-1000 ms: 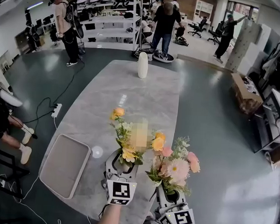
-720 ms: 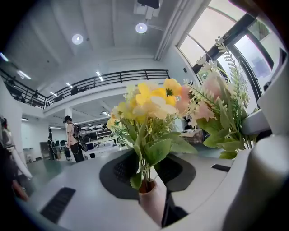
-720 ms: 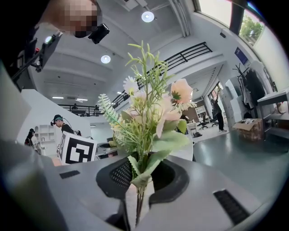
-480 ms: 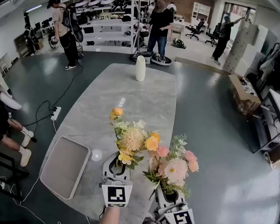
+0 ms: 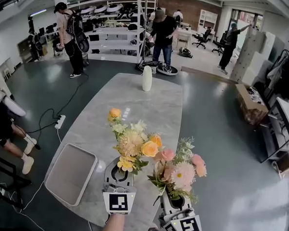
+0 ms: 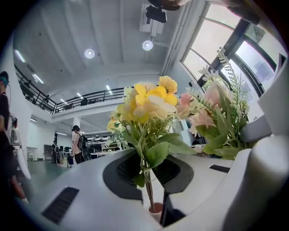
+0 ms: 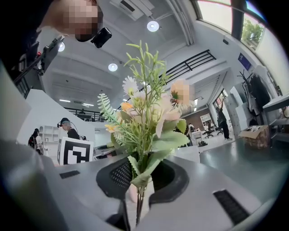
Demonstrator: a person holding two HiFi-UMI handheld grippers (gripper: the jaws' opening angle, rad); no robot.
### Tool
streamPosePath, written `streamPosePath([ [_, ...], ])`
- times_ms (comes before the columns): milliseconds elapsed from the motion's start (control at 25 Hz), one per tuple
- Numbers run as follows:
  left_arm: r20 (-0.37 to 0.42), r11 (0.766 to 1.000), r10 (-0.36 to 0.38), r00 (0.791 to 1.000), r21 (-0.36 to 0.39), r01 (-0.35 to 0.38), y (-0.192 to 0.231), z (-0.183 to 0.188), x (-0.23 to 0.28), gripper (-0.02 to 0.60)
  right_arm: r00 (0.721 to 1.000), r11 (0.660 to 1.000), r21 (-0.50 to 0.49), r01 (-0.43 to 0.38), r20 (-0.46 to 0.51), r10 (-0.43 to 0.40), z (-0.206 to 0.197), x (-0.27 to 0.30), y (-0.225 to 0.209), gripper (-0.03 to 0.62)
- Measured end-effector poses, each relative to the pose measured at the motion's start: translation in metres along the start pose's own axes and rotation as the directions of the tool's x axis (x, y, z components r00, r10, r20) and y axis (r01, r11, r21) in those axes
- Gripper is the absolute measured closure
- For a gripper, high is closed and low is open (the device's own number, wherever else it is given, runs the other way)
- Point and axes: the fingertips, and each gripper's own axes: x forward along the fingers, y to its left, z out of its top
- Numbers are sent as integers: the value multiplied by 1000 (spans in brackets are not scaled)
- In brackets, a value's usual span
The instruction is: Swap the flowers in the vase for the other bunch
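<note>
At the near end of the grey marble table (image 5: 150, 108), each of my grippers holds a bunch upright. My left gripper (image 5: 120, 167) is shut on the thin stems of the yellow and orange bunch (image 5: 133, 143), seen close in the left gripper view (image 6: 151, 101). My right gripper (image 5: 176, 199) is shut on the stems of the pink bunch (image 5: 180, 171), whose leaves fill the right gripper view (image 7: 149, 122). The two bunches stand side by side, blossoms nearly touching. The white vase (image 5: 146, 78) stands without flowers at the table's far end, well away from both grippers.
A flat grey tray (image 5: 72, 174) lies on the table's near left corner. Several people stand beyond the far end by white shelving (image 5: 110, 32). A person sits on the floor at left (image 5: 2, 123), near a cable and power strip (image 5: 60, 121). Boxes (image 5: 253, 99) stand right.
Both bunches have risen a little above the table. The left jaws have drawn together round the yellow bunch's stems. The pink bunch stays in the right jaws.
</note>
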Motion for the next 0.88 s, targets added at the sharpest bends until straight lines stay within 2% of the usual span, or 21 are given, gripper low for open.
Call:
streamPosePath([
  [280,36,999,5,999,-35,-4,2,27,-10,515,999,1000,-18,-15,30,15,21,2,8,520],
  [880,39,996,67,997,-64,-64,25,57,-49,520,994,997,-16,-79,75,80,49,13,41,520],
])
